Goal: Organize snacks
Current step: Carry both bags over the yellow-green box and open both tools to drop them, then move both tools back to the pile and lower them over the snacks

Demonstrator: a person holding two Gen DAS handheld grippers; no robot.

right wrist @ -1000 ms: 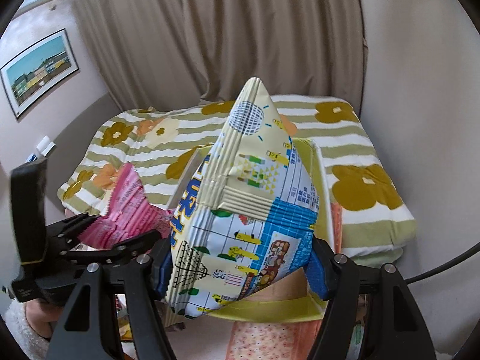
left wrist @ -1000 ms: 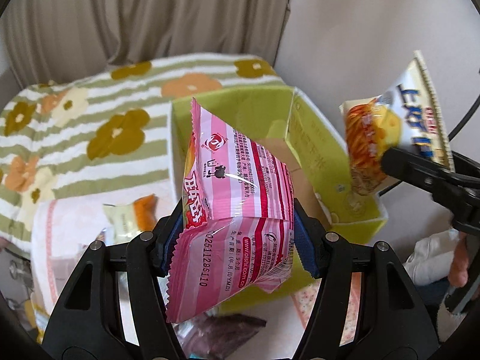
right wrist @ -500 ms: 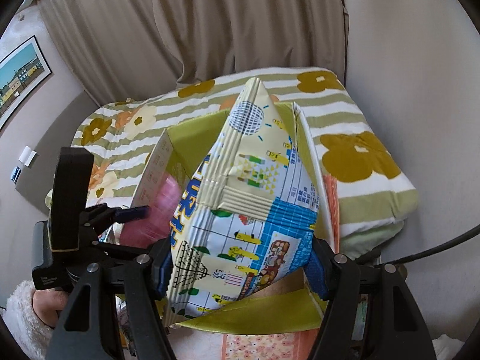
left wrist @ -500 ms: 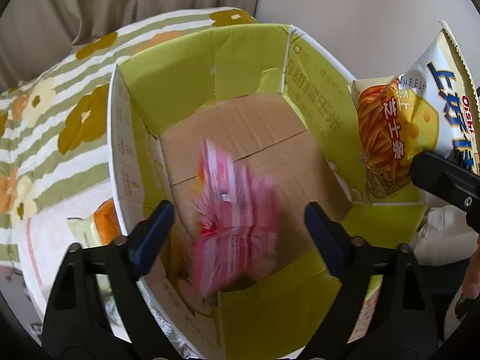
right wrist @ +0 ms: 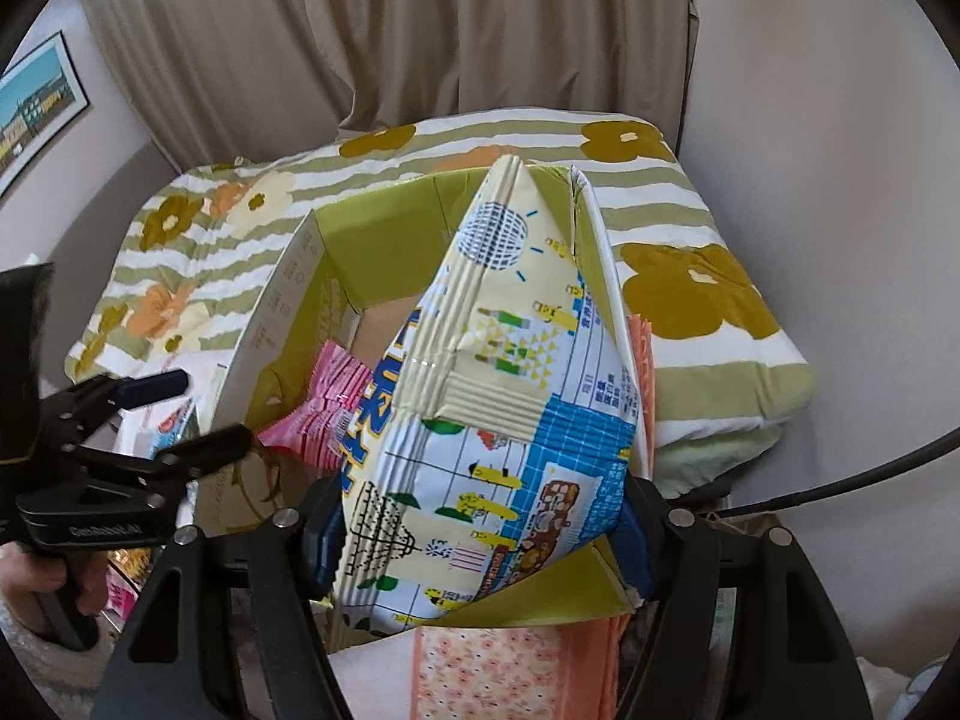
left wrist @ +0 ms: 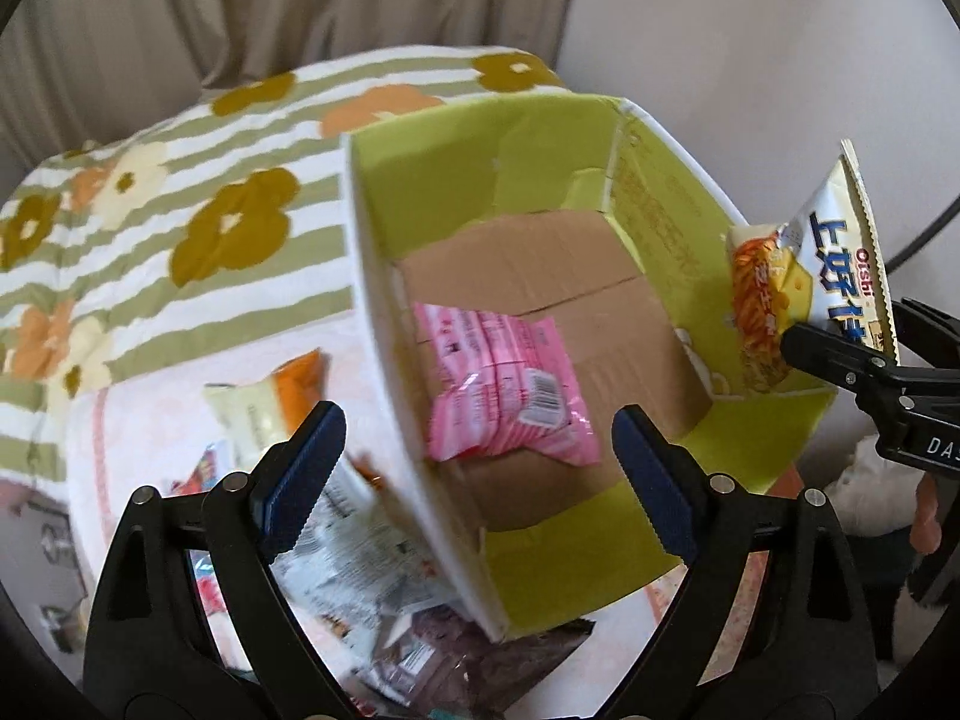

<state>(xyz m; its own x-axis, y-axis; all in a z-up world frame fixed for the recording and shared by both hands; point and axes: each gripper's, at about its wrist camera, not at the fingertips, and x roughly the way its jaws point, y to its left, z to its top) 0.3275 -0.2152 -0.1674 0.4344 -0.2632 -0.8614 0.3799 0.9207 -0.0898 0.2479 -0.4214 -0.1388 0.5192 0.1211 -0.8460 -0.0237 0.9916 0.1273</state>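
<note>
Now my left gripper [left wrist: 477, 468] gapes empty: the pink packet [left wrist: 504, 387] has dropped onto the box [left wrist: 606, 546] floor (one snack filed), while my right gripper [right wrist: 480, 531] clasps the chip bag [right wrist: 492, 414] above the box.

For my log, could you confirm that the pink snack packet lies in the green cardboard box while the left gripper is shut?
Not quite: the left gripper is open, as the left wrist view shows. The pink snack packet does lie in the green cardboard box.

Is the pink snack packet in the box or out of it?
In. The pink snack packet lies flat on the box floor, clear of the open left hand-held gripper.
</note>
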